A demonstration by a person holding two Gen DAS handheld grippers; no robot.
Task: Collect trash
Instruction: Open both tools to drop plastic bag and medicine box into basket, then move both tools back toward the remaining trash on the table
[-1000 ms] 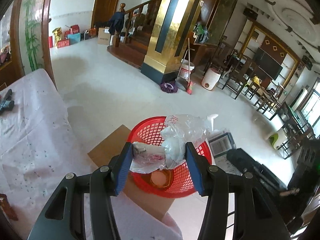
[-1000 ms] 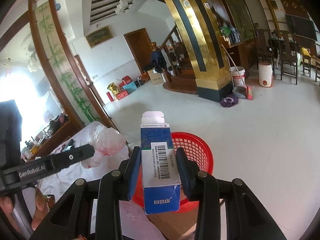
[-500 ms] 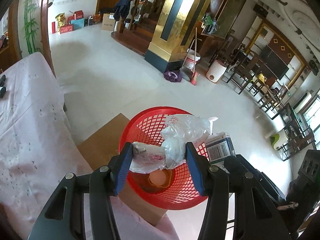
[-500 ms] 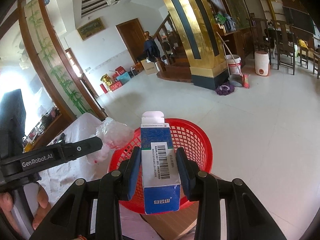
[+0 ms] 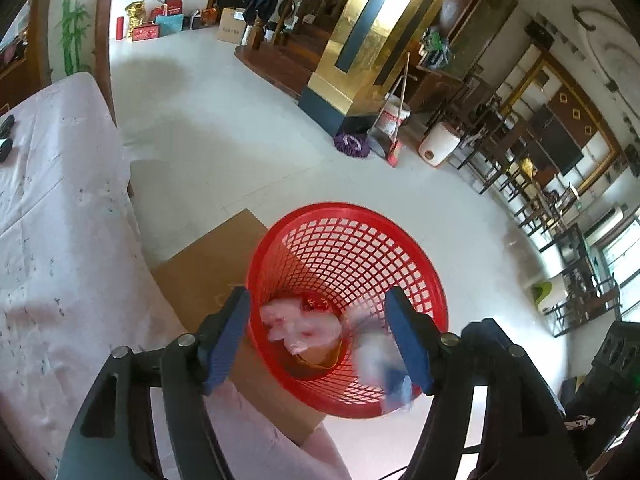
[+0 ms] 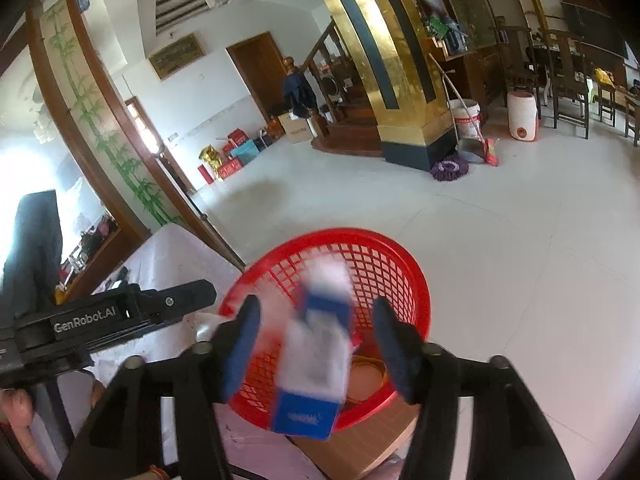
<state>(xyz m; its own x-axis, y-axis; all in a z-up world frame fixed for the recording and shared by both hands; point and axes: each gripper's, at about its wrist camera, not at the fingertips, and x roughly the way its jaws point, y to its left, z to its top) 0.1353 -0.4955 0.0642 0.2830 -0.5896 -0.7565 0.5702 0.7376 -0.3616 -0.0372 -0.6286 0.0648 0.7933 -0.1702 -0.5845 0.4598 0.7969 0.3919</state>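
Observation:
A red mesh basket (image 5: 348, 240) stands on a cardboard box beside the table. My left gripper (image 5: 318, 320) hangs over it with its jaws opening. The crumpled clear plastic bag (image 5: 300, 324), free of the blue pads, is dropping into the basket. My right gripper (image 6: 316, 320) also hovers above the basket (image 6: 392, 264), jaws opening. The blue-and-white carton (image 6: 316, 344) is blurred between them, clear of both pads, falling. That carton shows as a blur (image 5: 380, 368) in the left wrist view. A brown round item (image 5: 320, 356) lies at the basket's bottom.
The cardboard box (image 5: 200, 264) abuts a table under a pale cloth (image 5: 60, 240). A person's hand (image 6: 16, 412) holds the left tool at the left edge. Open tiled floor (image 6: 520, 260) spreads beyond, with a gold pillar (image 5: 360, 40), mop and buckets farther off.
Both grippers sank toward the basket, then their jaws spread. The plastic bag left the left pads and the carton left the right pads, both now dropping.

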